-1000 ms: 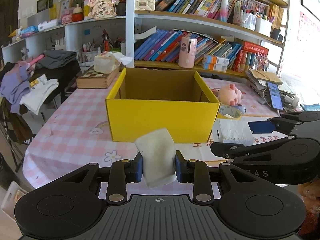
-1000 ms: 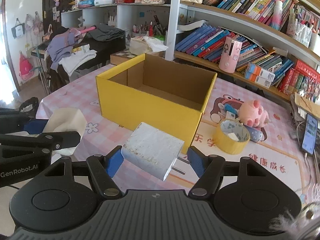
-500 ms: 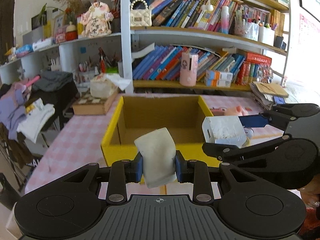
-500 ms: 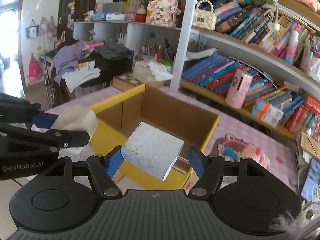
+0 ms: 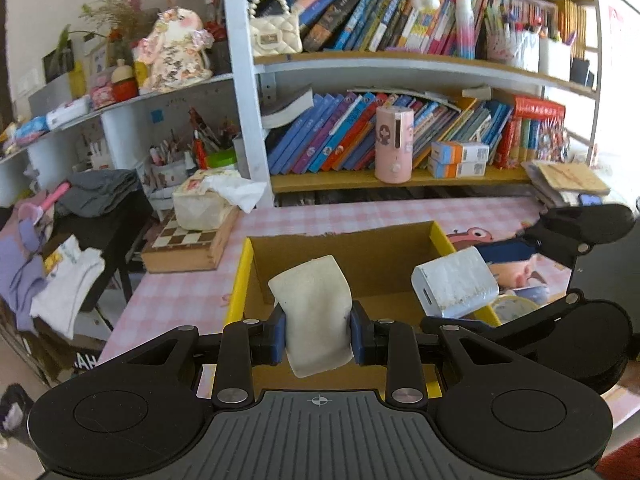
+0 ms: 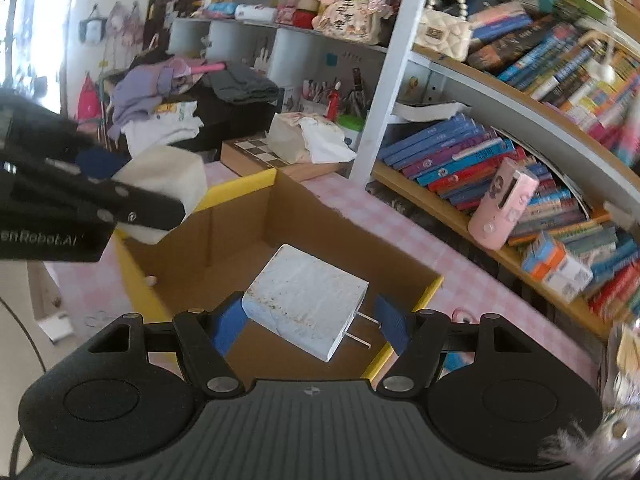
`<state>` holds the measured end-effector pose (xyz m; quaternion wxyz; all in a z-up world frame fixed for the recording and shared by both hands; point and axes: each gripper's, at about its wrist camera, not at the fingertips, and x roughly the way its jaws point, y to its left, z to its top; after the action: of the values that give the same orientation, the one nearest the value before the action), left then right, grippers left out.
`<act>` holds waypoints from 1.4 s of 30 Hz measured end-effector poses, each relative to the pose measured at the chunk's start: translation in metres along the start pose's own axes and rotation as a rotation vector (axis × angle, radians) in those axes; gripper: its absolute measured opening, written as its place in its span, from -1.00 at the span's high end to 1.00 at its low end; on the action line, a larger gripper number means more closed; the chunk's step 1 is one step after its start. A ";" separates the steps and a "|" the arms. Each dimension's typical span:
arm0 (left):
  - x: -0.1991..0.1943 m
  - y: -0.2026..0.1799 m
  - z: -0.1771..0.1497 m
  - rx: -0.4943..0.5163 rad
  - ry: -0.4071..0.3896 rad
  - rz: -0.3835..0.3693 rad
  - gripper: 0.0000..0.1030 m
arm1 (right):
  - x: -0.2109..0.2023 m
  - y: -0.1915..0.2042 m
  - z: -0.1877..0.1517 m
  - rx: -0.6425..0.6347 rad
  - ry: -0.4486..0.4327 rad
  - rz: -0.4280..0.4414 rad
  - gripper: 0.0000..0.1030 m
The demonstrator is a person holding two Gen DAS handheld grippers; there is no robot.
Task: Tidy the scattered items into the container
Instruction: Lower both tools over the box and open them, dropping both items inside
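Observation:
My left gripper (image 5: 318, 338) is shut on a cream soft pad (image 5: 312, 312) and hangs over the near left part of the open yellow cardboard box (image 5: 239, 280). The right gripper (image 6: 310, 320) is shut on a white plug charger (image 6: 304, 300), prongs pointing right, above the box's brown floor (image 6: 240, 256). In the left wrist view the charger (image 5: 454, 282) and the right gripper (image 5: 512, 280) show above the box's right side. In the right wrist view the pad (image 6: 164, 184) and the left gripper (image 6: 120, 196) show over the yellow box rim (image 6: 240, 184).
A pink checked tablecloth (image 5: 360, 214) covers the table. A pink plush pig (image 5: 516, 274) and a tape roll (image 5: 510, 308) lie right of the box. A chessboard box with a tissue pack (image 5: 200, 208) sits at the back left. Bookshelves (image 5: 400, 144) stand behind; clothes (image 5: 48, 272) pile at left.
Both grippers moved forward and a little up, from in front of the box to over its opening, each still holding its item. The right gripper rolled, tilting the view.

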<state>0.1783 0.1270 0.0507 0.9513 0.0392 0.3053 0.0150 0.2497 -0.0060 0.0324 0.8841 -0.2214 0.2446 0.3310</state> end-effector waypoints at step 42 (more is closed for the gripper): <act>0.200 -0.017 0.015 0.254 0.476 -0.047 0.31 | 0.164 -0.028 0.010 -0.534 0.304 0.329 -0.34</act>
<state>0.3493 0.1193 -0.0546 0.8403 0.1464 0.5207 -0.0365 0.3803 0.0589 -0.0483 0.6833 -0.4493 0.3106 0.4845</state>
